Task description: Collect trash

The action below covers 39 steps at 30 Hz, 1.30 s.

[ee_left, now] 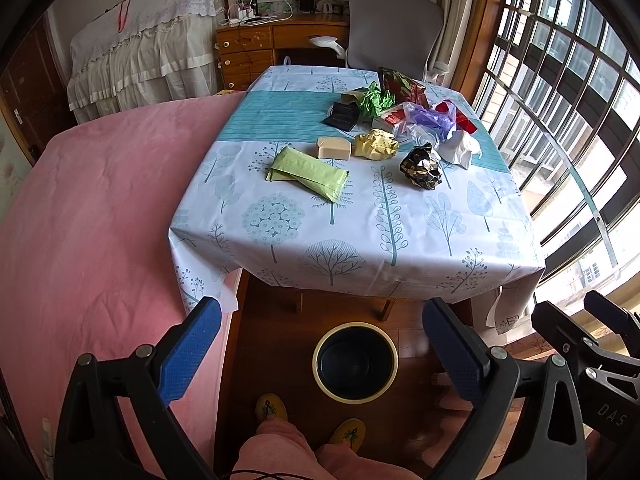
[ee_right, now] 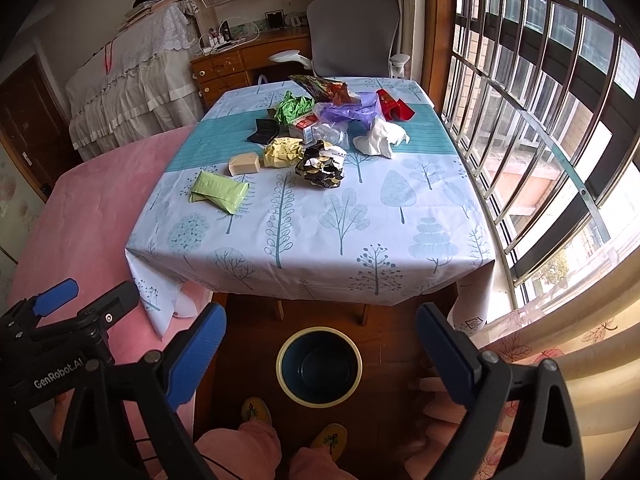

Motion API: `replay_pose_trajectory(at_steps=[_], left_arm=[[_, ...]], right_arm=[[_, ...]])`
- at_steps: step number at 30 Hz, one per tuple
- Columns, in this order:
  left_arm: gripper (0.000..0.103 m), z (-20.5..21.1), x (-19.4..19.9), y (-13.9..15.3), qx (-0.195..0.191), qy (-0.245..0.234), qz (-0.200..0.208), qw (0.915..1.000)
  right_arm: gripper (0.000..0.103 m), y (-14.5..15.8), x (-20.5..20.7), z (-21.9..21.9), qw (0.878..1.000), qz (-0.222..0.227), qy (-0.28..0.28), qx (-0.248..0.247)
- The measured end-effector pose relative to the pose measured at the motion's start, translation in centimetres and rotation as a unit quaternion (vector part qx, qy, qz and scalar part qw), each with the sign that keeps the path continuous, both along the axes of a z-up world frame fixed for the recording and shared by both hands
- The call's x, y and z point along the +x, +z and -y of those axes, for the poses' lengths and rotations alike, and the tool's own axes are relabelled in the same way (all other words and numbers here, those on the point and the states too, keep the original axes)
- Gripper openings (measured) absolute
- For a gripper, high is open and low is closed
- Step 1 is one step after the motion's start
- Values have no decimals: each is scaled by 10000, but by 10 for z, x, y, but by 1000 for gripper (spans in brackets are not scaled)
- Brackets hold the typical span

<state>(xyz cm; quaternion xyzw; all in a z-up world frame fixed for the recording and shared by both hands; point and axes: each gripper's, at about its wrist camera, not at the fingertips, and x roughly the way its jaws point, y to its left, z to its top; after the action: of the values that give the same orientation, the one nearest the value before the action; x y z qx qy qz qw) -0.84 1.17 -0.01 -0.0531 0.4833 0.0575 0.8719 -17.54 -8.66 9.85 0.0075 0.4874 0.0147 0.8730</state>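
Trash lies on the far half of the table [ee_left: 360, 248]: a green pouch [ee_left: 307, 173], a beige box [ee_left: 334, 147], a yellow crumpled wrapper [ee_left: 376, 144], a black-gold crumpled wrapper [ee_left: 421, 167], white tissue [ee_left: 462, 148], a purple bag [ee_left: 430, 118] and green paper [ee_left: 376, 100]. The same pile shows in the right wrist view, with the pouch [ee_right: 219, 191] nearest. A dark bin [ee_left: 355, 361] with a cream rim stands on the floor in front of the table, empty; the right wrist view shows it too [ee_right: 319, 366]. My left gripper [ee_left: 320, 356] and right gripper [ee_right: 320, 356] are both open and empty, held above the bin.
A bed with a pink cover [ee_left: 92, 220] lies along the table's left side. A barred window [ee_right: 540, 120] runs along the right. A grey chair [ee_left: 394, 32] and a wooden desk [ee_left: 256, 48] stand behind the table. The person's slippered feet [ee_left: 310, 420] are near the bin.
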Motion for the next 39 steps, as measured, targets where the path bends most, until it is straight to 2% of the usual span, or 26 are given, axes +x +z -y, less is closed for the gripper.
replay_pose_trajectory(at_steps=[6,11,27,33,36,39], left_arm=[[100,-2,4,1,-9,16,7,10000],[95,-2,-2,0,34,-12,21,10000],[95,1,18,10,109,-27,37,9999],[95,-11,31,15,49,-107,174,9998],[95,-23,47,16,7,-157,324,9994],[95,-32,73,11,81,-377,327,9987]], right_arm=[[91,-1,1,4,10000,-3,13,75],[87,0,4,8,9998,28,-29,175],[87,1,27,4,9990,74,-34,434],[87,1,42,-10,9989,98,78,453],[81,-2,56,-16,9990,85,21,442],[79,-12,78,-20,9988,-46,-153,456]])
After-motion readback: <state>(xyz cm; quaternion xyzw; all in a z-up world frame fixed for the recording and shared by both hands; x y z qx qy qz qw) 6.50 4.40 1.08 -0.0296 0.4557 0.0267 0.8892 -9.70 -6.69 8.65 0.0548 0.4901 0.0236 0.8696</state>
